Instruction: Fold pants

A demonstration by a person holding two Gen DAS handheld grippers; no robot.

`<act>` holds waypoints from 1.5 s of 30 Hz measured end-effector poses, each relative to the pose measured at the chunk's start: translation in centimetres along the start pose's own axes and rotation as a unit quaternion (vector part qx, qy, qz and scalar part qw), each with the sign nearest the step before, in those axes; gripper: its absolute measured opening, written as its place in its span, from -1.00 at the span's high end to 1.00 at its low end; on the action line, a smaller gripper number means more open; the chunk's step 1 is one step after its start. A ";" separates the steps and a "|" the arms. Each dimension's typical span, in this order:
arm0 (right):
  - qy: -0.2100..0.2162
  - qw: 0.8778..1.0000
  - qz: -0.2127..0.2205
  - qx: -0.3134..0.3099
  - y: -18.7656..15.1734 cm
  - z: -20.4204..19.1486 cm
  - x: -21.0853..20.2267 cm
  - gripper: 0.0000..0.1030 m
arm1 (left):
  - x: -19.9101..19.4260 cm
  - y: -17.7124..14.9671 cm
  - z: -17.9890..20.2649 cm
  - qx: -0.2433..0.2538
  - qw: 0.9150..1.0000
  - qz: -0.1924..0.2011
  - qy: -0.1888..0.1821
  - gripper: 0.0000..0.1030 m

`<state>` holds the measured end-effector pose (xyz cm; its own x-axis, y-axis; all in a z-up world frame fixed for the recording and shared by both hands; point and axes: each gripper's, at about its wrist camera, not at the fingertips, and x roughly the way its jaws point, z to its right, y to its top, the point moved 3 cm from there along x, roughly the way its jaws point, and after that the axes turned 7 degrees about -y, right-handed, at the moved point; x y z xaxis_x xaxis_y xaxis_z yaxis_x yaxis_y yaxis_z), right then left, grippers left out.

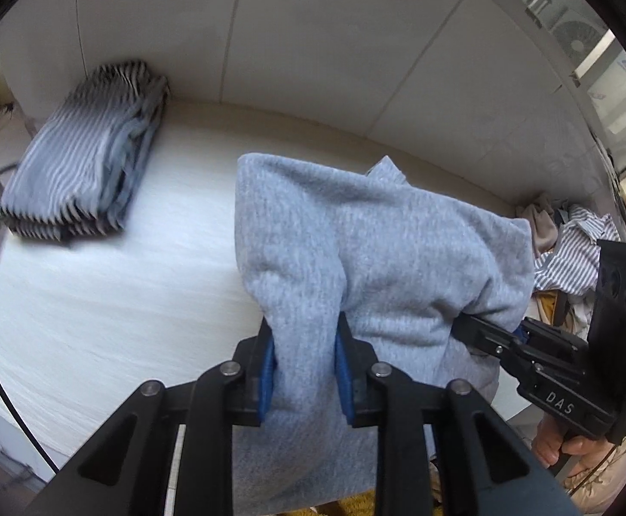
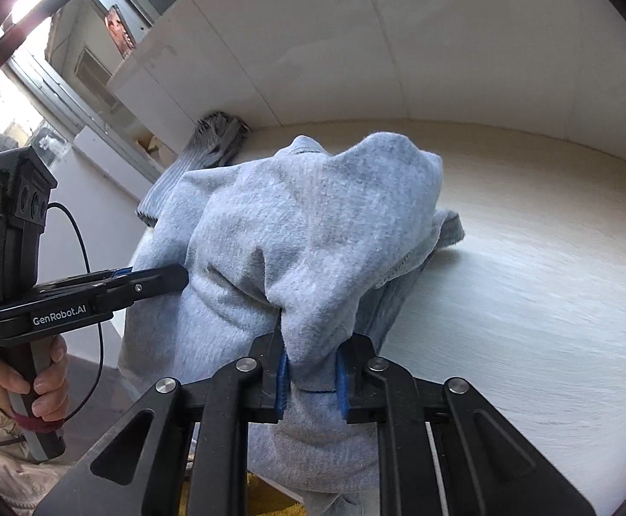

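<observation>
The light grey fleece pants hang bunched between both grippers above the white table. My left gripper is shut on a fold of the pants, its blue pads pressing the cloth. My right gripper is shut on another fold of the same pants. The right gripper also shows in the left wrist view, its fingers under the cloth's right side. The left gripper shows in the right wrist view at the cloth's left edge. The cloth's lower part drapes over the table's front edge.
A folded stack of blue-and-white striped clothes lies at the table's far left by the wall; it also shows in the right wrist view. A heap of unfolded clothes sits at the far right. A white wall backs the table.
</observation>
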<state>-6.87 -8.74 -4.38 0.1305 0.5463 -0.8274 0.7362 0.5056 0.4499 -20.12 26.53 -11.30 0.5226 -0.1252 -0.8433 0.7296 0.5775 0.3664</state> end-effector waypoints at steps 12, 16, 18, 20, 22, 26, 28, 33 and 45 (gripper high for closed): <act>0.048 0.997 0.030 -0.047 7.3 -9.7 2.1 0.66 | -9.2 5.1 -7.4 -0.018 0.997 0.067 0.039 0.53; 0.052 0.995 0.043 -0.067 10.2 -13.3 3.2 0.66 | -11.6 7.4 -10.1 -0.016 0.995 0.085 0.053 0.53; 0.049 0.995 0.048 -0.078 11.2 -14.6 3.8 0.66 | -12.5 8.9 -11.8 -0.005 0.994 0.094 0.063 0.53; 0.042 0.995 0.052 -0.079 12.4 -16.0 4.8 0.66 | -12.3 10.2 -13.6 0.001 0.993 0.095 0.064 0.53; 0.036 0.996 0.051 -0.069 13.2 -16.9 6.0 0.66 | -11.7 11.5 -15.4 0.001 0.995 0.084 0.060 0.53; 0.012 0.998 0.045 -0.053 15.0 -17.9 9.6 0.66 | -8.5 14.5 -19.6 0.008 0.997 0.060 0.051 0.53; 0.001 0.998 0.047 -0.041 16.0 -18.1 11.1 0.66 | -6.6 15.7 -21.1 0.011 0.998 0.050 0.043 0.53; -0.026 0.999 0.029 -0.014 16.7 -17.3 14.9 0.66 | -2.4 16.5 -22.4 0.045 0.997 0.026 0.049 0.52; -0.026 0.999 0.006 0.026 16.3 -20.6 11.8 0.65 | -1.6 15.8 -23.9 0.071 0.997 0.004 0.000 0.39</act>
<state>-7.02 19.74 0.09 0.1730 0.5167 -0.8385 0.7677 0.4625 0.4434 -19.92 55.15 -13.56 0.5289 -0.1207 -0.8400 0.7805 0.4578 0.4257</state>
